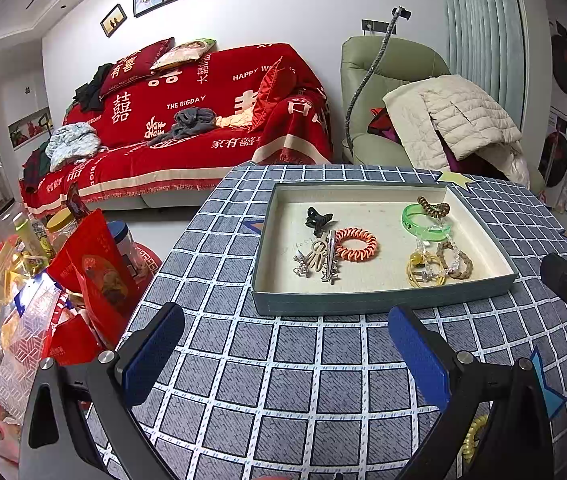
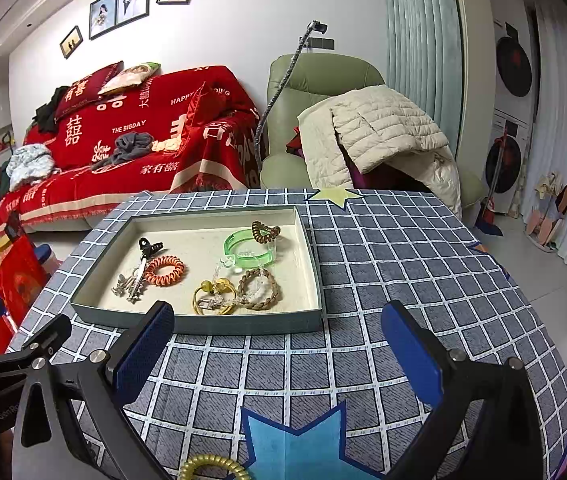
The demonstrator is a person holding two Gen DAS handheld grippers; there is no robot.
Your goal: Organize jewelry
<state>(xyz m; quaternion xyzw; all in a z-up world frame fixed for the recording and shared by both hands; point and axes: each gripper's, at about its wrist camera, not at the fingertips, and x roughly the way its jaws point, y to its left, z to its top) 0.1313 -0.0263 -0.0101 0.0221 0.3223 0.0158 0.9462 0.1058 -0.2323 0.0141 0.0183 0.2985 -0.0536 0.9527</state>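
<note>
We hold both grippers, left gripper (image 1: 283, 344) and right gripper (image 2: 277, 344), jaws apart and empty; mid-frame tray (image 2: 243, 326) gathers pieces, gold coil tie (image 2: 211, 466) waits bottom-centre on the worktop (image 2: 403, 248).

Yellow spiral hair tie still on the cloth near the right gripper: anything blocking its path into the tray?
Nothing visible does. The yellow spiral hair tie lies on the checked cloth below the open right gripper. Only bare cloth separates it from the tray; the tray's low near wall must be lifted over.

Red-draped sofa (image 1: 203, 120), green armchair (image 2: 315, 92), cream jacket (image 2: 379, 132).
</note>
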